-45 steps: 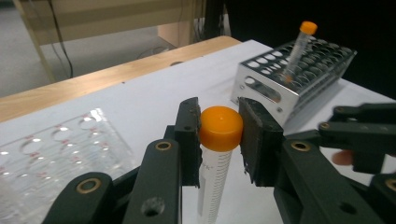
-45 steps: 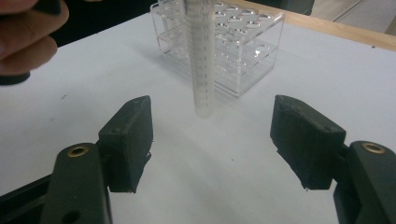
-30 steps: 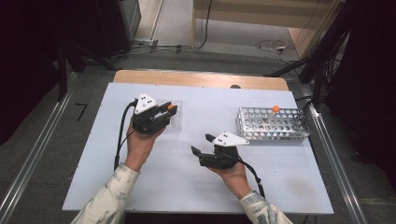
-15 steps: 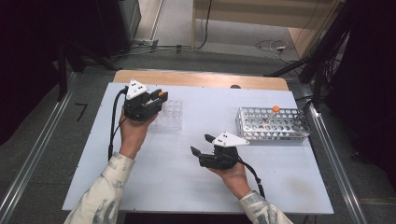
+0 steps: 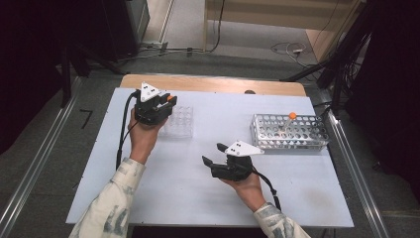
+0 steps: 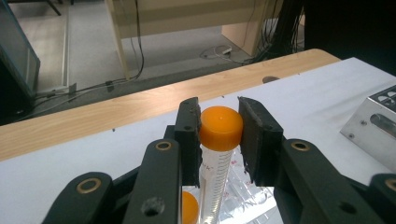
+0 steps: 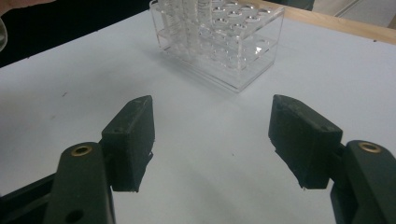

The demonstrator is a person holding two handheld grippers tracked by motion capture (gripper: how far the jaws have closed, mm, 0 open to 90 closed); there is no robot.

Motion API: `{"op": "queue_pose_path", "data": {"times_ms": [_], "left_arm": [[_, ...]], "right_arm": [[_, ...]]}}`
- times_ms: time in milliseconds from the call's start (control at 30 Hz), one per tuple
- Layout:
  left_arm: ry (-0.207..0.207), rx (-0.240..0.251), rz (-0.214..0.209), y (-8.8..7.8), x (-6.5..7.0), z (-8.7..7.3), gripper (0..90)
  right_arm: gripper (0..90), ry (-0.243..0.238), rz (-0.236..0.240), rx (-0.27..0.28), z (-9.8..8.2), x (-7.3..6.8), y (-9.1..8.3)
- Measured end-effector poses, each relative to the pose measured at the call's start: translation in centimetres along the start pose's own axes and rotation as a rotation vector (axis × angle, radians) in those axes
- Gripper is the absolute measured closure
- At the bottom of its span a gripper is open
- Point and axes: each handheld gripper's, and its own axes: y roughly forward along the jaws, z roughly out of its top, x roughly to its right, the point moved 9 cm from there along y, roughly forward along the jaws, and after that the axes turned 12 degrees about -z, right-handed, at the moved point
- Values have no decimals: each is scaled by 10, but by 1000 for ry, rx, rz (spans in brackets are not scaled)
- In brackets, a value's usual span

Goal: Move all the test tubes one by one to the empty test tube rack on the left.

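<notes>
Orange-capped tube (image 6: pixel 218 140) sits between the two black jaws of the left gripper (image 6: pixel 219 128). The jaws squeeze it just under its round orange cap, so this claw is clamped tight on the tube. The tube stands almost straight up. Below it, in the left gripper view, is the clear plastic rack (image 6: pixel 243 205), and a second orange cap (image 6: pixel 189 207) peeks out low down next to the tube.

From the high view, the left gripper (image 5: pixel 166 106) is at the far left part of the white table (image 5: pixel 163 193), right over the left edge of the clear plastic rack (image 5: pixel 179 121).

The right gripper (image 5: pixel 210 161) is held near the middle of the table, pointing left. Its jaws stand wide apart with nothing between them. In the right gripper view, the clear rack (image 7: pixel 219 39) is a bit ahead of the open jaws.

A metal rack (image 5: pixel 289 131) sits on the right side of the table, with one orange-topped tube (image 5: pixel 292 116) standing in it.
</notes>
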Motion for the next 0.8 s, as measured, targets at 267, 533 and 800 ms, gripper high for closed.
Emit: {"op": "queue_pose_path", "data": {"times_ms": [267,533,800], "left_arm": [[11,-72,13,8,-1,-23,707],[36,-96,30,8,1,-32,705],[39,-83,30,6,4,-31,623]], "right_arm": [[300,-5,-4,1,0,1,0],[300,-5,-7,-4,-1,1,1],[300,-7,-8,-2,-1,1,1]]}}
